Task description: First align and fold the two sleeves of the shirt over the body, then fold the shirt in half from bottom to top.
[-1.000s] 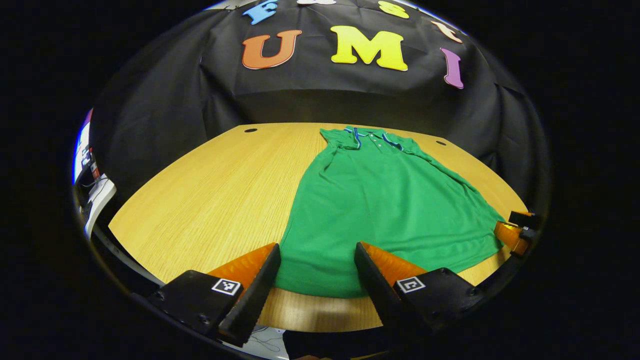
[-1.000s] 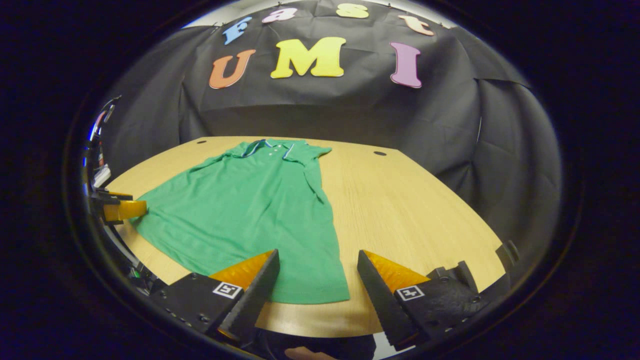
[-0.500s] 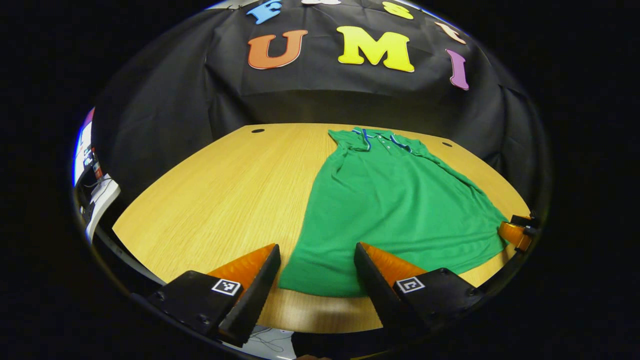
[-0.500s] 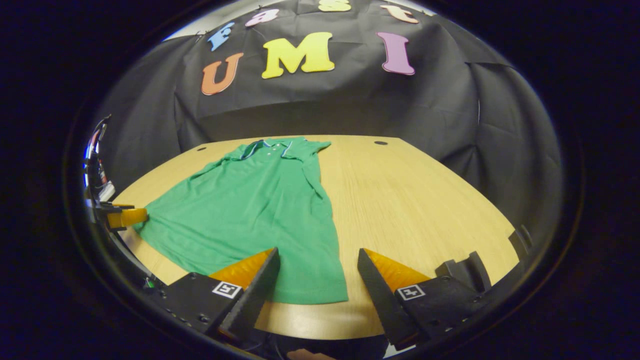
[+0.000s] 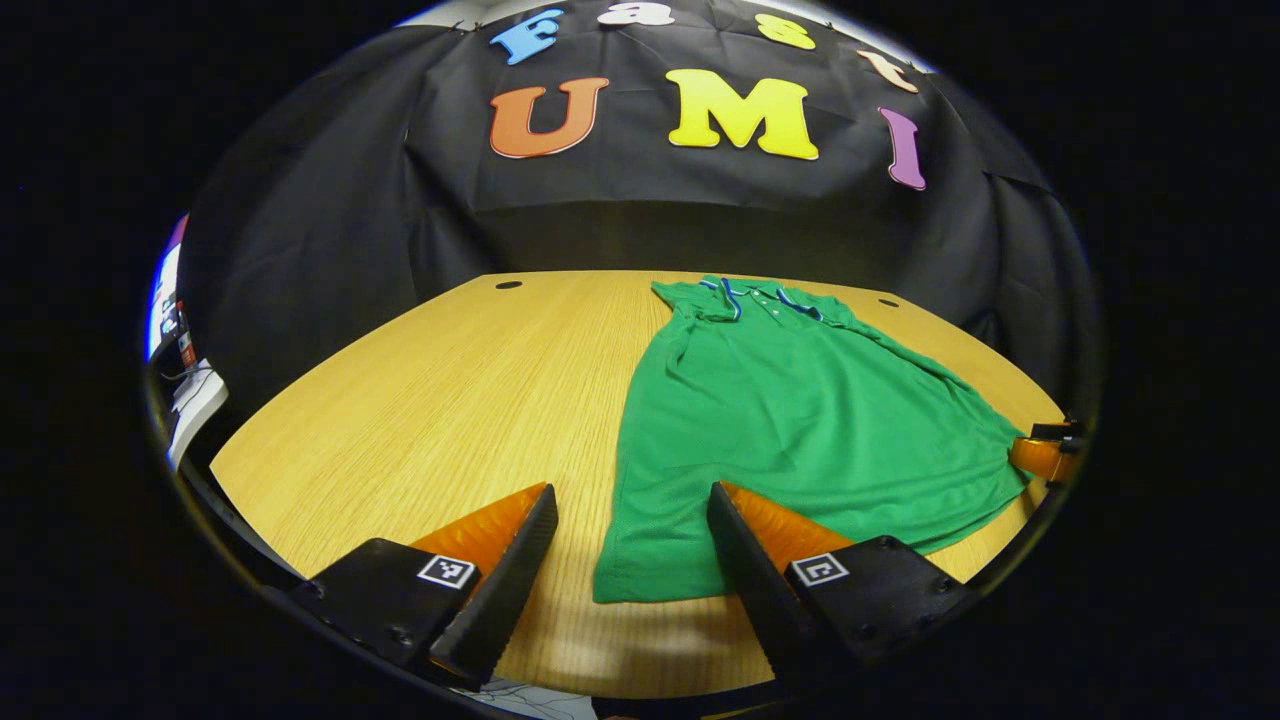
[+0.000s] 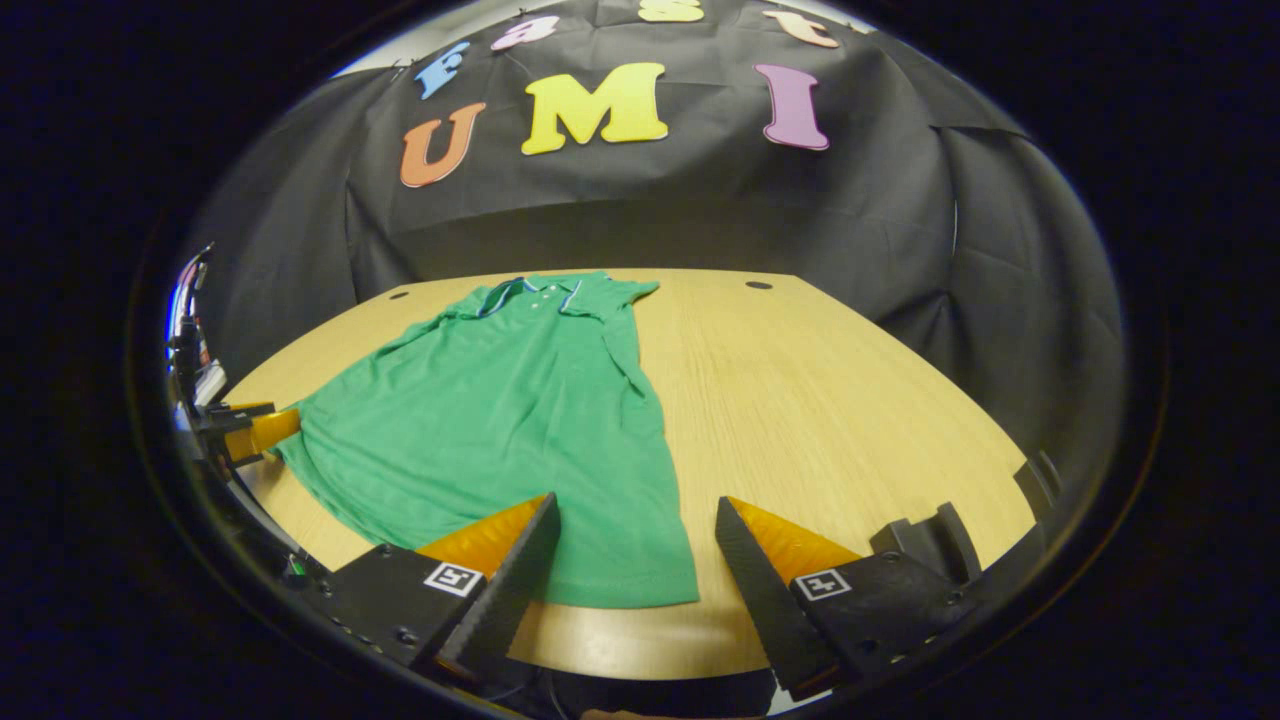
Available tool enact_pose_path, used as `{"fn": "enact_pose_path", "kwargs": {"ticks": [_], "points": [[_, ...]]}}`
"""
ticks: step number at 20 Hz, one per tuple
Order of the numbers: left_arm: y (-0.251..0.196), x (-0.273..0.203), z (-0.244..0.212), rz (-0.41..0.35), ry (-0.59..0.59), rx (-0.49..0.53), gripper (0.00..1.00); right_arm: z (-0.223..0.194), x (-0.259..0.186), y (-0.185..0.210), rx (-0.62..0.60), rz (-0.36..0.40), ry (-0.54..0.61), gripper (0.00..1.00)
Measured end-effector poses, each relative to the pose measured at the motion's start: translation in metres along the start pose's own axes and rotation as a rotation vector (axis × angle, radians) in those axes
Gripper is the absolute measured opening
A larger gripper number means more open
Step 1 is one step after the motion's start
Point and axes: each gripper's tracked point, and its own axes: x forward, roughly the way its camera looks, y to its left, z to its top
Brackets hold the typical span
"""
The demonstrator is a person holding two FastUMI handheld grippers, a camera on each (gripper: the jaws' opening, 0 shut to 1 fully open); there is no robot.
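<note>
Matt green knit-cloth shirt [image 5: 800,420] lies on a smooth, light-grained wood table [image 5: 450,400].

A green polo shirt [image 5: 790,420] lies in the middle right of the left gripper view and the middle left of the right gripper view [image 6: 500,420], one solid green across body and sleeves. Its collar [image 5: 762,292], toward the top of the shirt, is green edged with blue and white stripes, and small pale buttons [image 6: 541,294] dot the placket. The table [image 5: 450,400] under it is light yellowish wood with fine straight grain, marked by small dark round holes [image 5: 508,285] near its far edge. The booth wall [image 6: 900,250] behind is black cloth.
</note>
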Motion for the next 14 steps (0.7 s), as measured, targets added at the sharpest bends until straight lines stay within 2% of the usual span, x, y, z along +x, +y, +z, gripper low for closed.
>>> {"fn": "enact_pose_path", "kwargs": {"ticks": [3, 5, 7, 8, 9, 10, 11, 12, 13, 14], "points": [[-0.002, -0.006, -0.004, 0.017, 0.044, -0.005, 0.94, 0.0, 0.001, 0.0, 0.001, 0.004, 0.001, 0.97], [-0.006, -0.011, -0.005, 0.025, 0.061, -0.006, 0.88, 0.0, 0.001, 0.0, 0.0, 0.008, -0.001, 0.98], [-0.01, -0.013, -0.006, 0.01, 0.073, 0.003, 0.78, -0.001, 0.002, 0.001, 0.0, 0.014, 0.001, 0.99], [-0.01, -0.015, -0.007, 0.005, 0.078, 0.001, 0.67, -0.001, 0.001, 0.002, -0.003, 0.016, -0.002, 0.96], [-0.011, -0.015, -0.007, 0.007, 0.084, 0.0, 0.64, -0.001, 0.002, 0.006, 0.001, 0.029, 0.005, 0.97], [-0.012, -0.016, -0.007, 0.006, 0.087, 0.01, 0.52, -0.001, 0.001, 0.007, -0.003, 0.029, 0.002, 0.88], [-0.013, -0.016, -0.008, 0.007, 0.094, 0.009, 0.48, -0.001, 0.002, 0.009, -0.008, 0.042, 0.001, 0.84], [-0.015, -0.016, -0.008, 0.007, 0.095, 0.01, 0.33, -0.002, 0.001, 0.014, -0.008, 0.047, 0.009, 0.8], [-0.017, -0.016, -0.007, 0.001, 0.093, 0.016, 0.31, -0.001, 0.003, 0.014, -0.015, 0.049, -0.002, 0.7], [-0.02, -0.016, -0.007, -0.007, 0.088, 0.017, 0.23, -0.003, 0.003, 0.021, -0.006, 0.077, 0.015, 0.66]]}}
